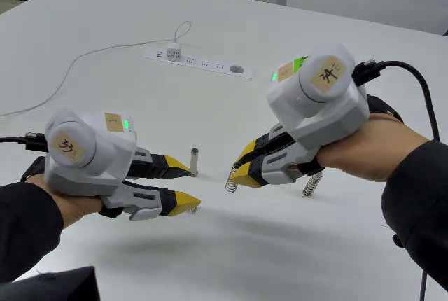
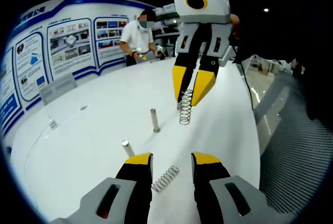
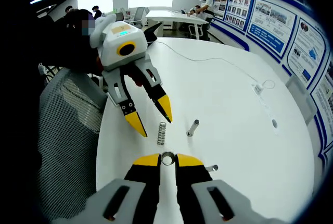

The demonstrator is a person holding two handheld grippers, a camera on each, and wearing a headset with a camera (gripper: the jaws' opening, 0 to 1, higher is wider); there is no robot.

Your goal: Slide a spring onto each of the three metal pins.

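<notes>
— State of the right gripper (image 2: 189,98)?
— Closed narrow on the held spring (image 2: 184,112). Pinches the upper end, seen end-on as a ring between the tips in the right gripper view. Hangs the coil downward toward the counter (image 1: 280,259); contact of the lower end with the surface not determinable.

— State of the left gripper (image 2: 171,161)?
— Spread wide, gripping nothing. Straddles the loose spring (image 2: 165,178), lying flat on the counter in the gap, not pinched; contact with either jaw not determinable.

— Location of the pins?
— Upright pin (image 2: 154,120): stands on the counter ahead of the left gripper, between the two grippers, near the lower end of the held spring but apart from it. Bare. Second pin (image 2: 127,148): sits just beyond the left gripper's tips, toward the left side of its own view. Also bare; tilt not determinable.

— Further items?
— Third spring (image 1: 311,183): rests on the counter behind the right gripper's tips, beneath its body. Power strip (image 1: 199,61) with white cable (image 1: 91,52): well beyond both grippers, toward the far side of the counter.
</notes>
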